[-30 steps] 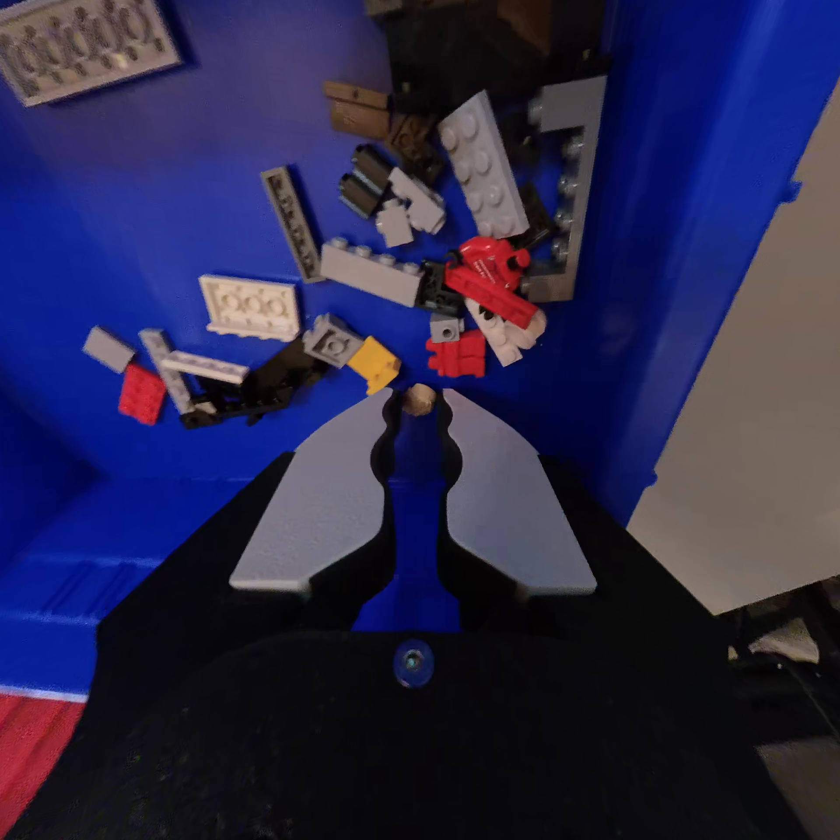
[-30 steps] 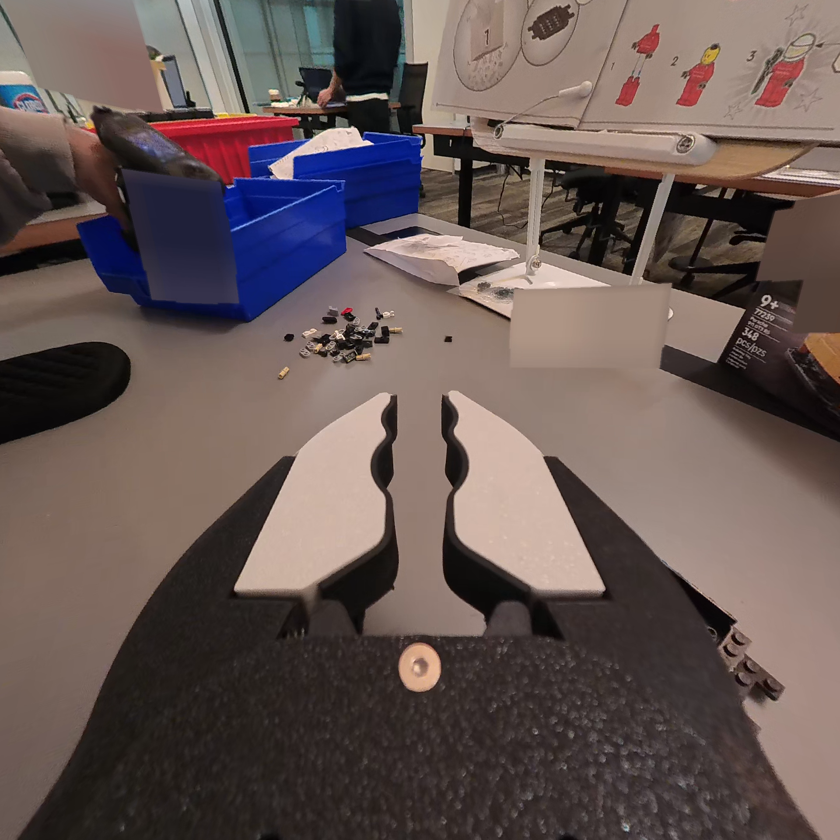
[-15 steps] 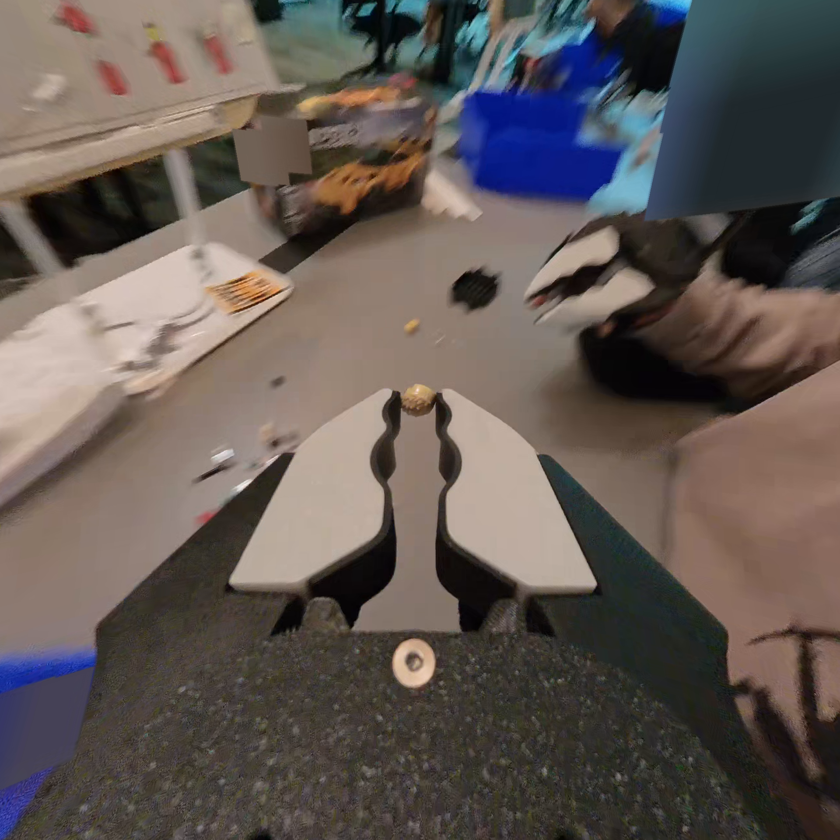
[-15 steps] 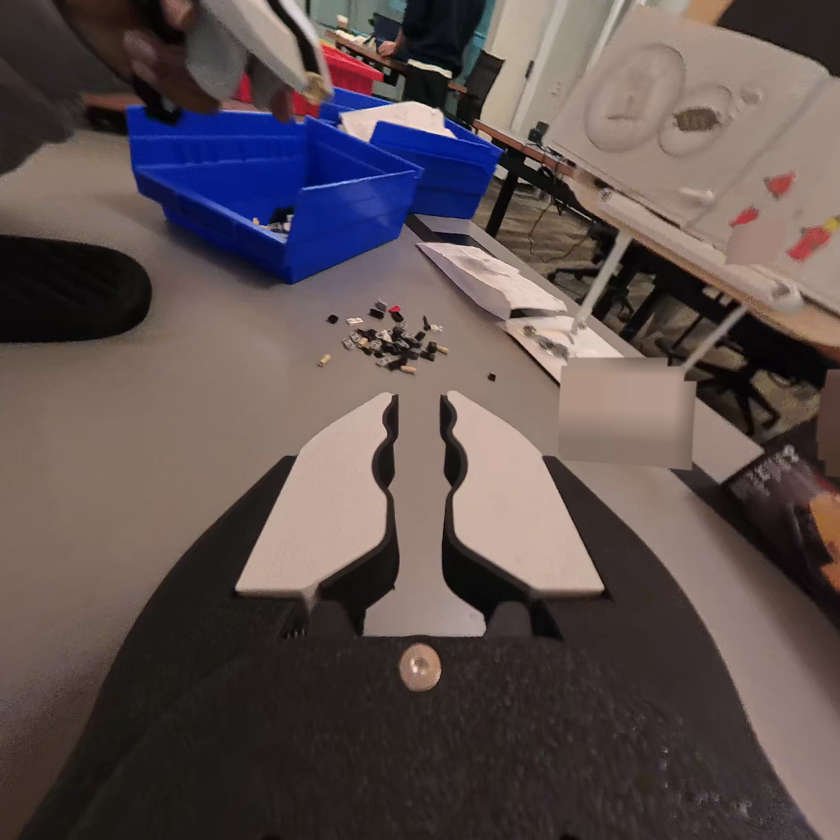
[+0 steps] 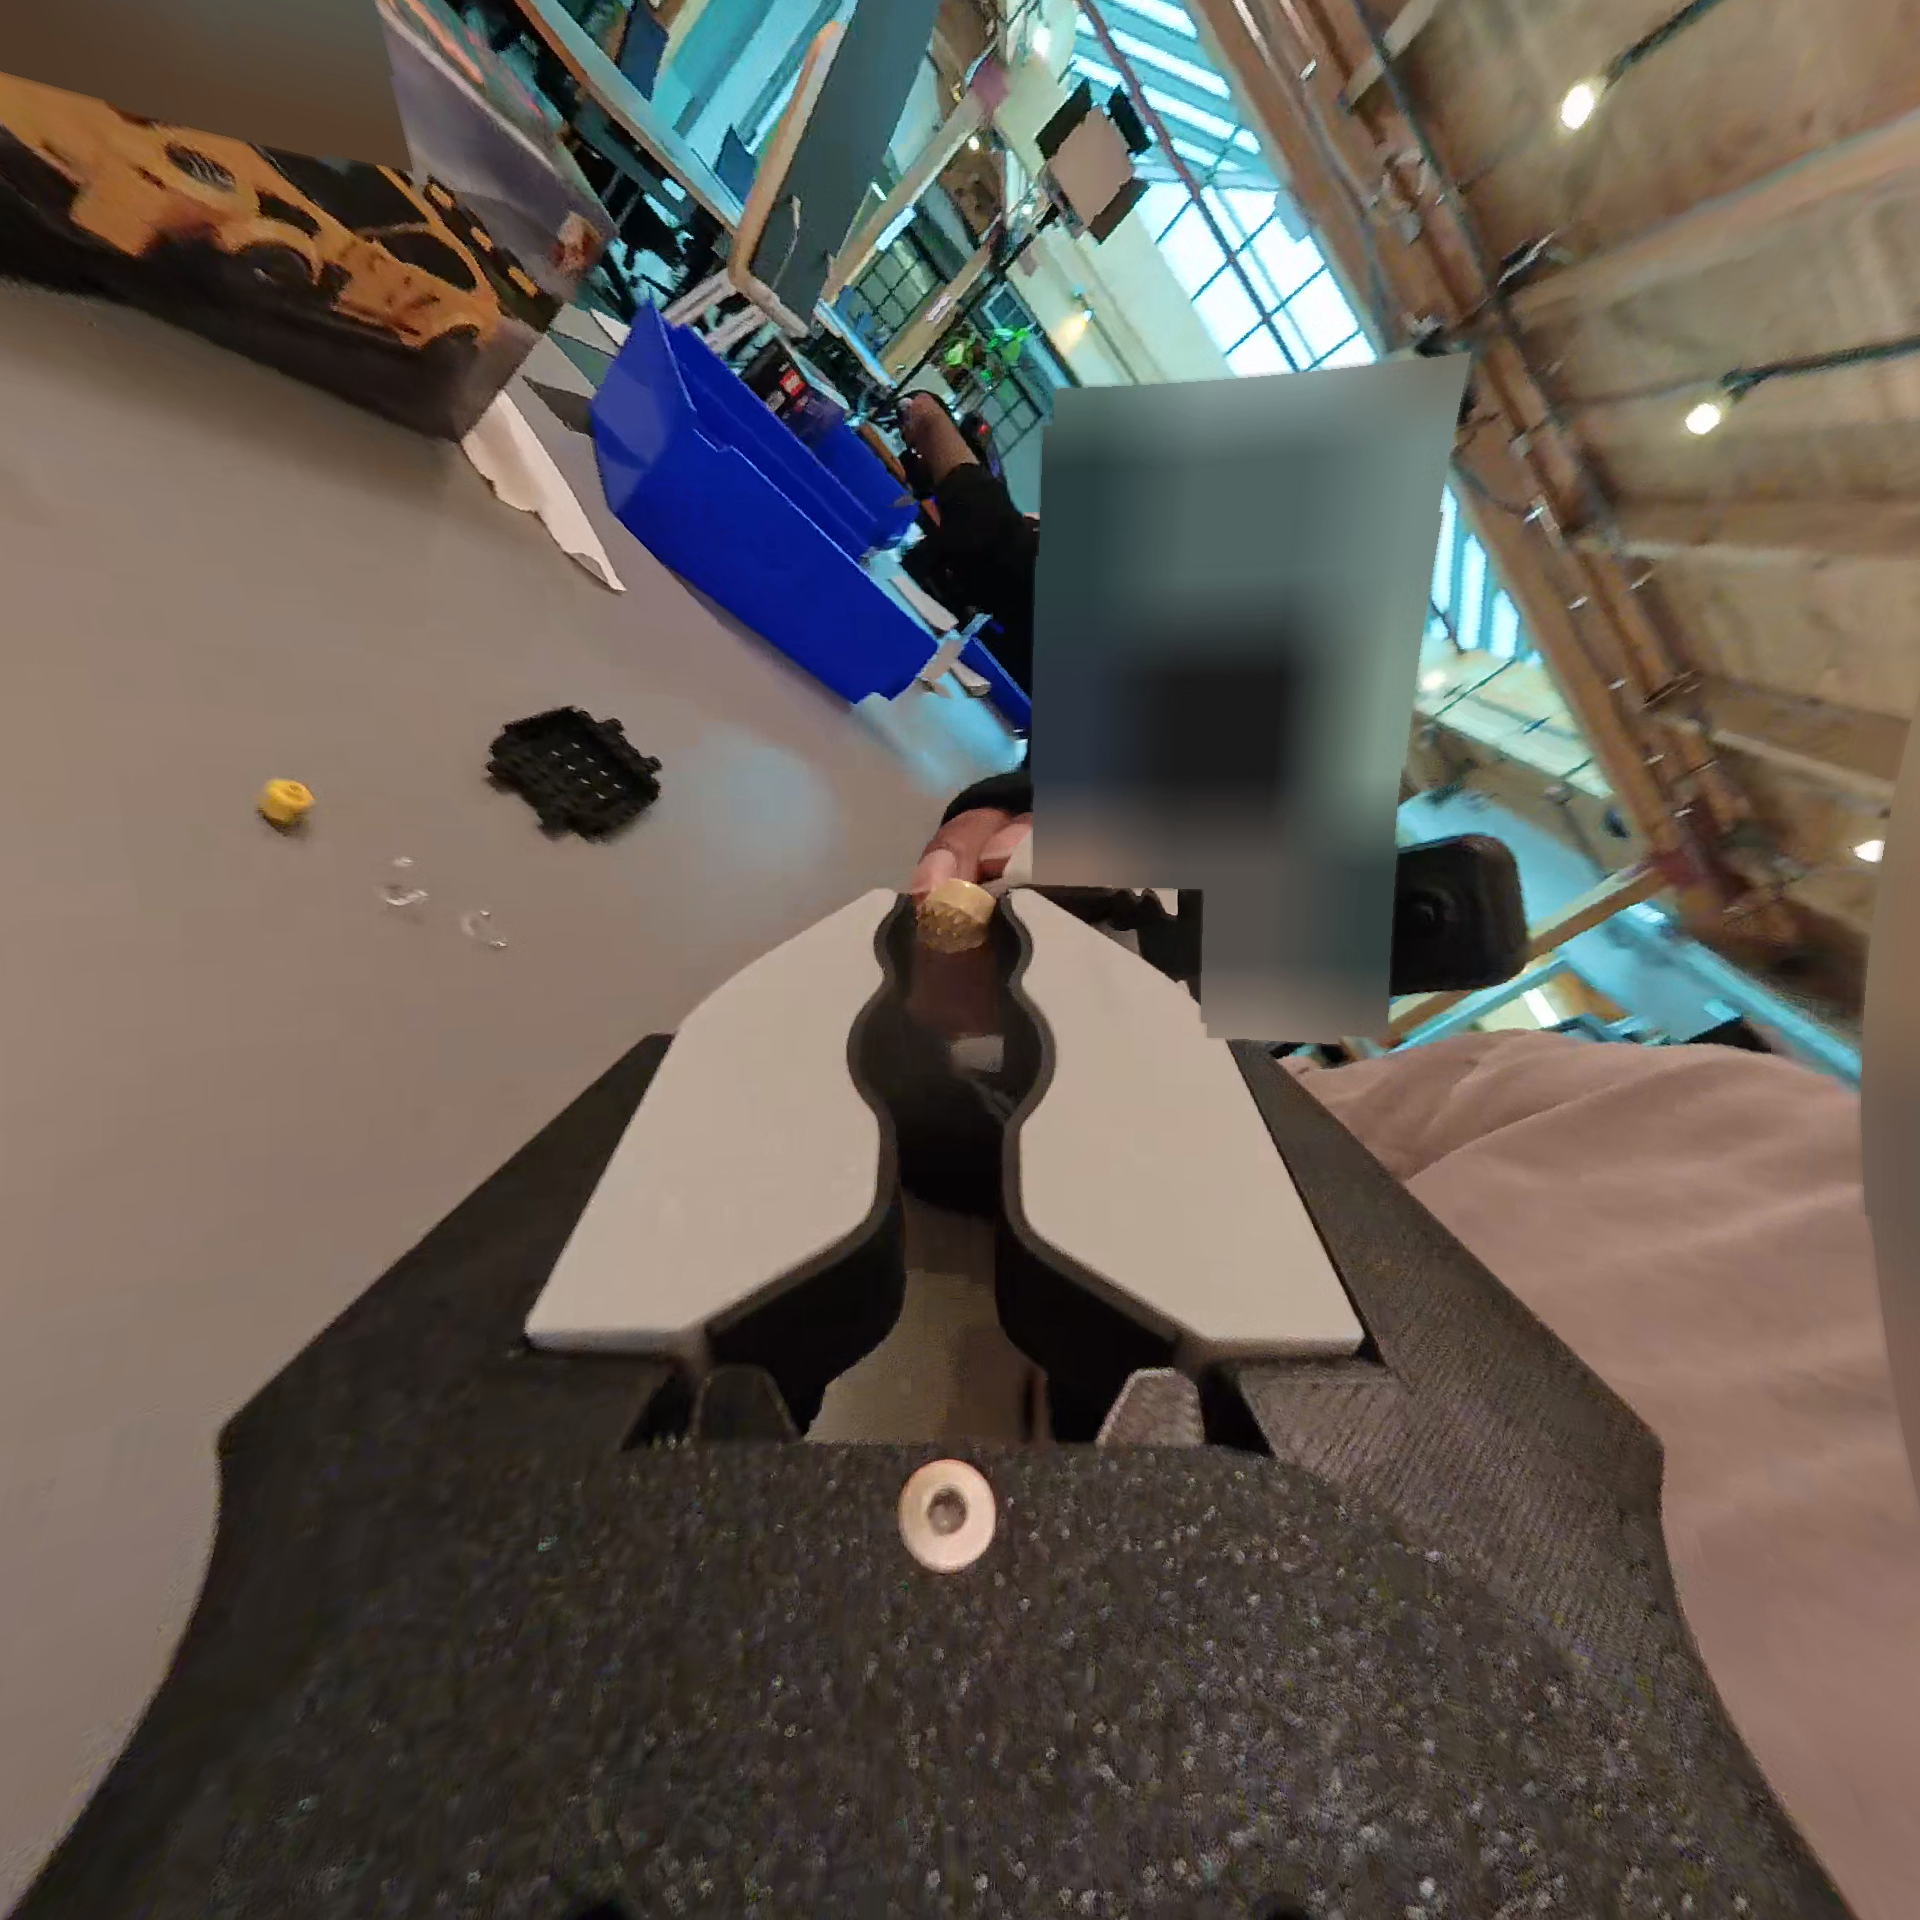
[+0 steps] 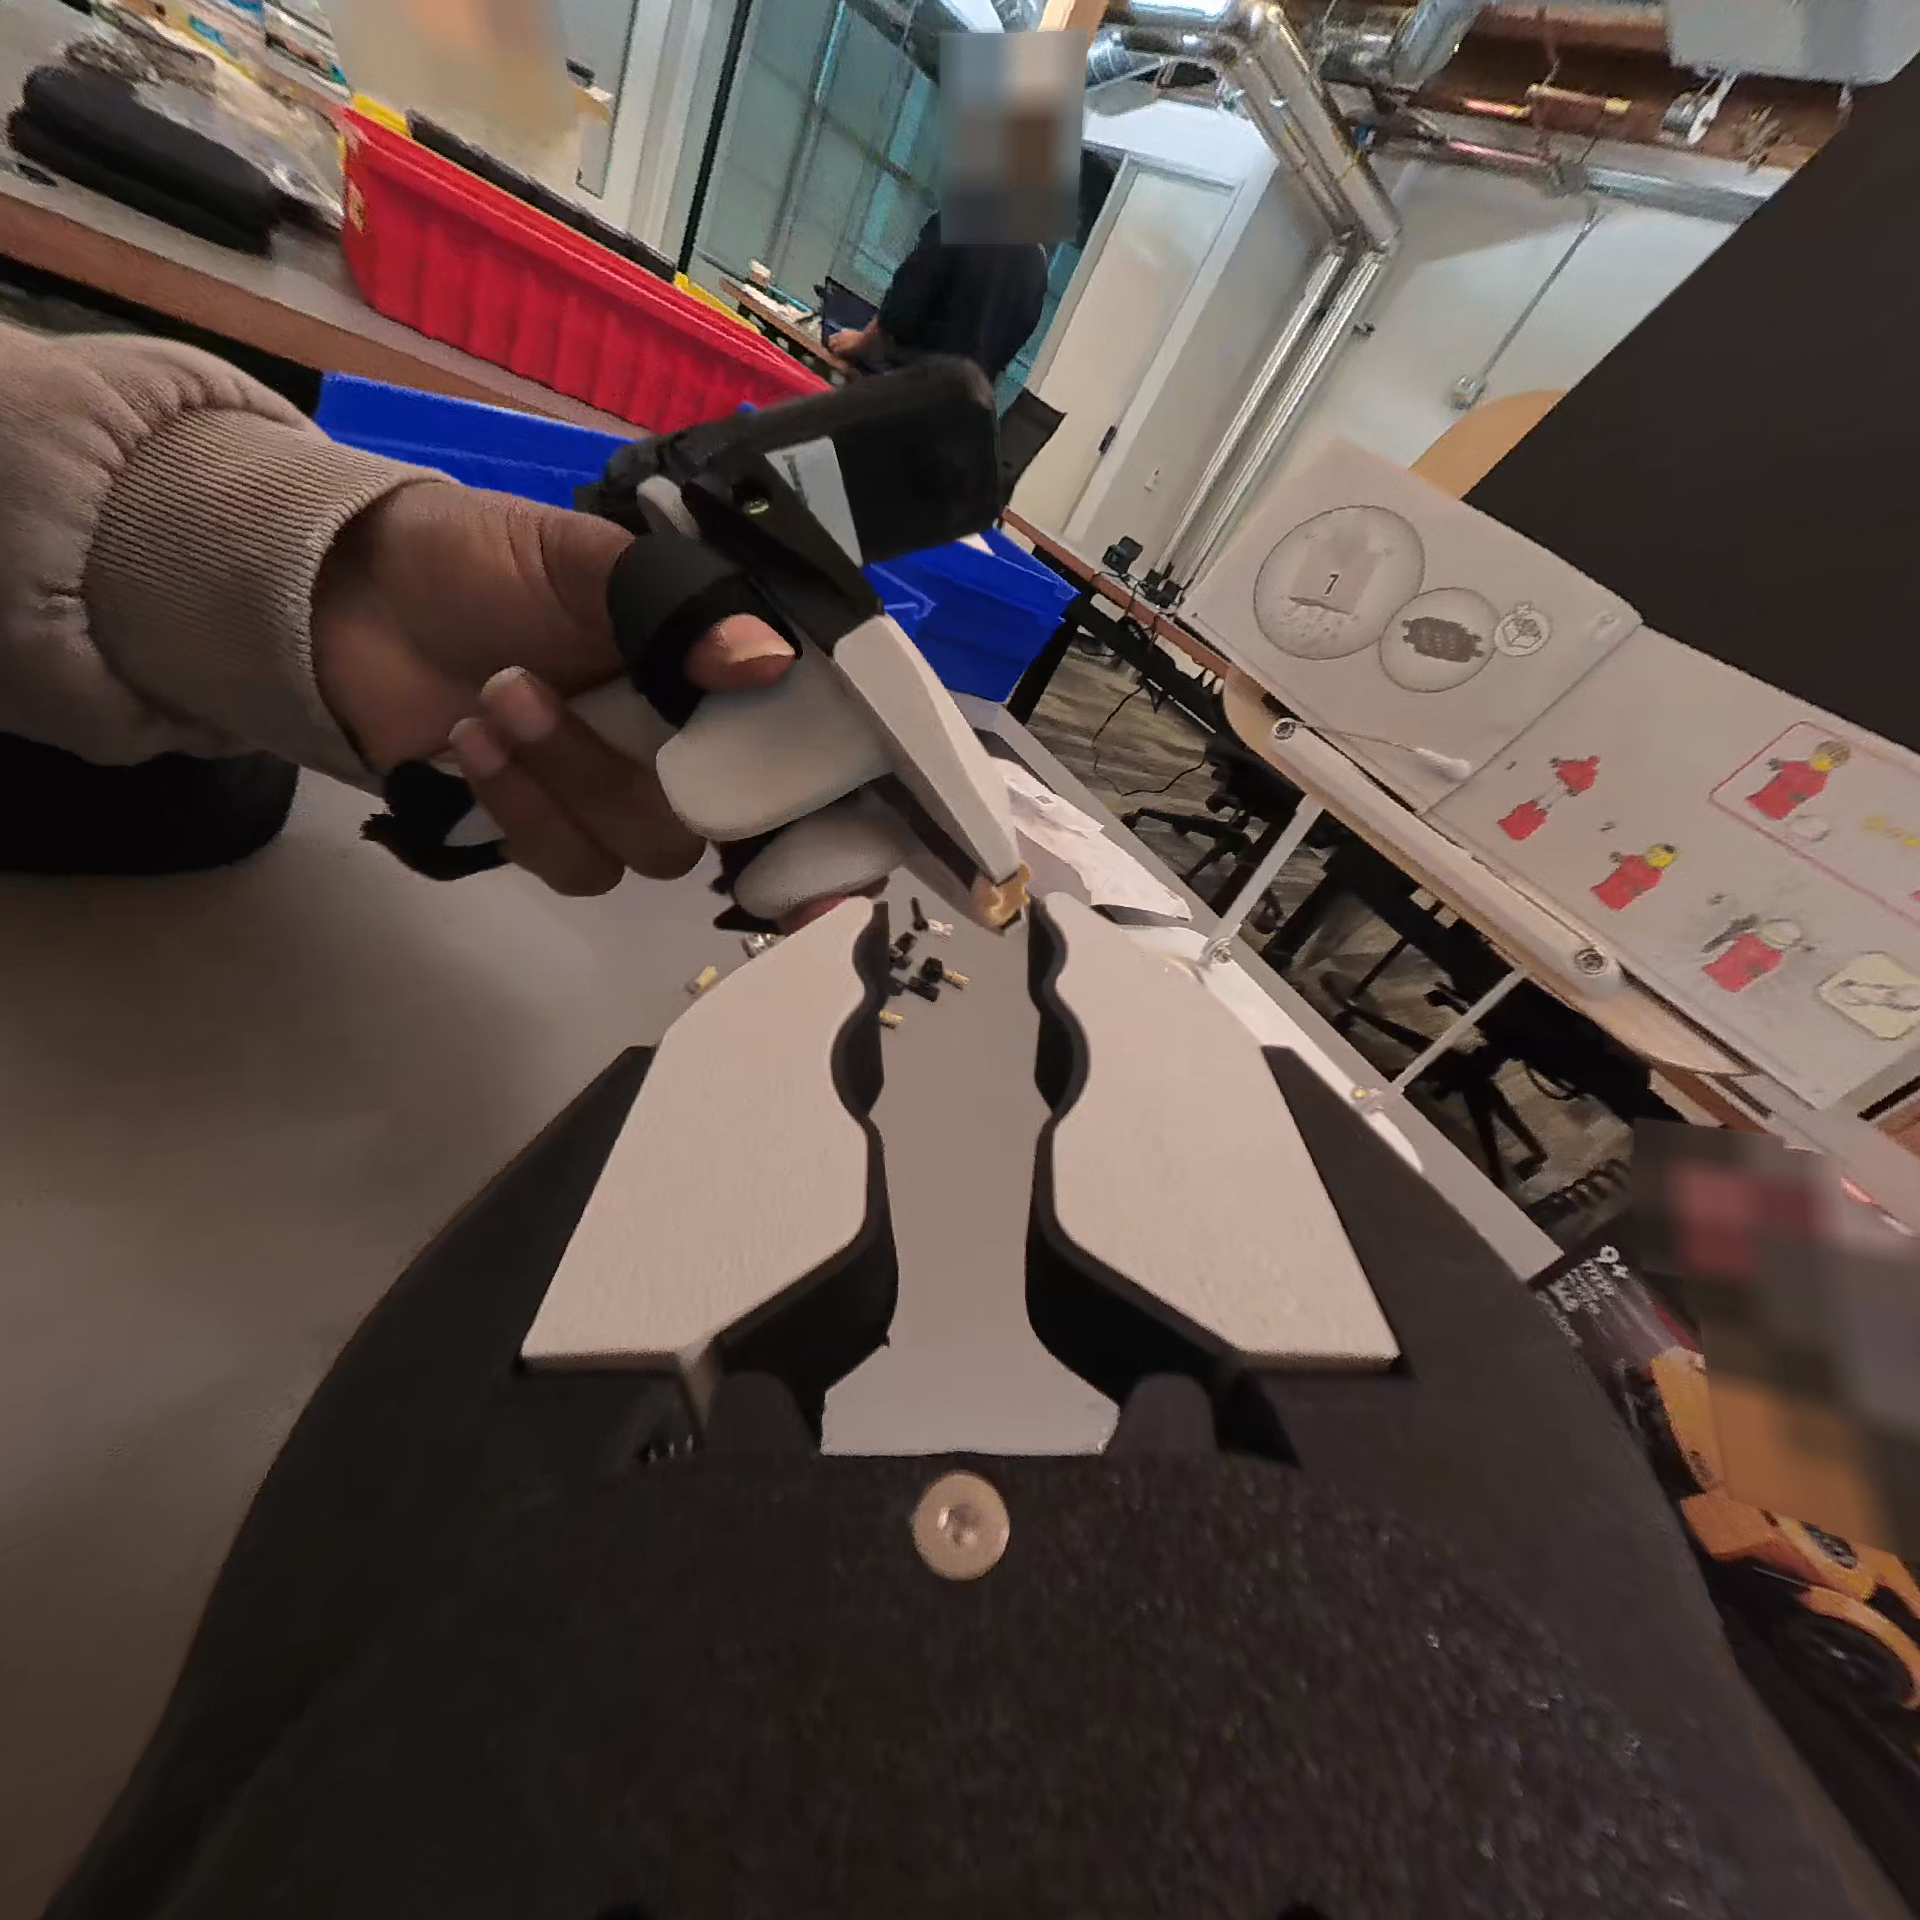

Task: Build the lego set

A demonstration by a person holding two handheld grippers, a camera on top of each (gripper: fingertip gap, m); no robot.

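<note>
Tan piece carried to the waiting right gripper

Left wrist view: a small tan round piece (image 5: pixel 954 913) is pinched at the left gripper (image 5: pixel 954 920) tips, above the tabletop (image 5: pixel 260 1039).
Right wrist view: the right gripper (image 6: pixel 951 920), parted and empty, is met at 12 o'clock by that piece (image 6: pixel 1004 898), just beside its right fingertip.

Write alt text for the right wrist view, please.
The left gripper, held in a hand, pinches a small tan piece just above the open right gripper. Behind lie small loose pieces on a grey table, blue bins and an instruction booklet.
</note>
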